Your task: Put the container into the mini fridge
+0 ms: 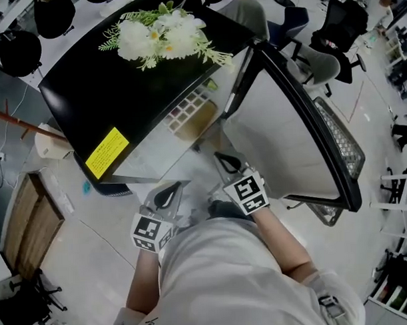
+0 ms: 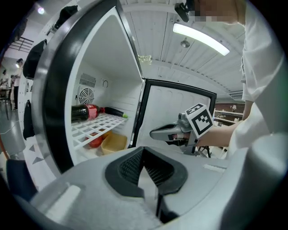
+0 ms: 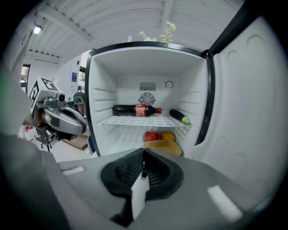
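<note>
The mini fridge [image 3: 92, 90] stands with its door [image 1: 289, 145] swung wide open. A yellow container [image 3: 164, 146] sits on the fridge floor, below the wire shelf; the left gripper view shows the container [image 2: 113, 143] too. My left gripper [image 2: 143, 150] is shut and empty, out in front of the opening. My right gripper [image 3: 143, 152] is also shut with nothing in it, facing straight into the fridge. In the head view the left gripper [image 1: 166, 193] and right gripper [image 1: 227, 163] hover side by side before the fridge front.
A cola bottle [image 3: 135, 109] and a dark green vegetable [image 3: 180, 117] lie on the wire shelf [image 3: 144, 121]. A red apple [image 3: 151, 135] and an orange [image 3: 168, 135] sit behind the container. White flowers [image 1: 160, 35] lie on the black fridge top. Office chairs [image 1: 320, 61] stand beyond.
</note>
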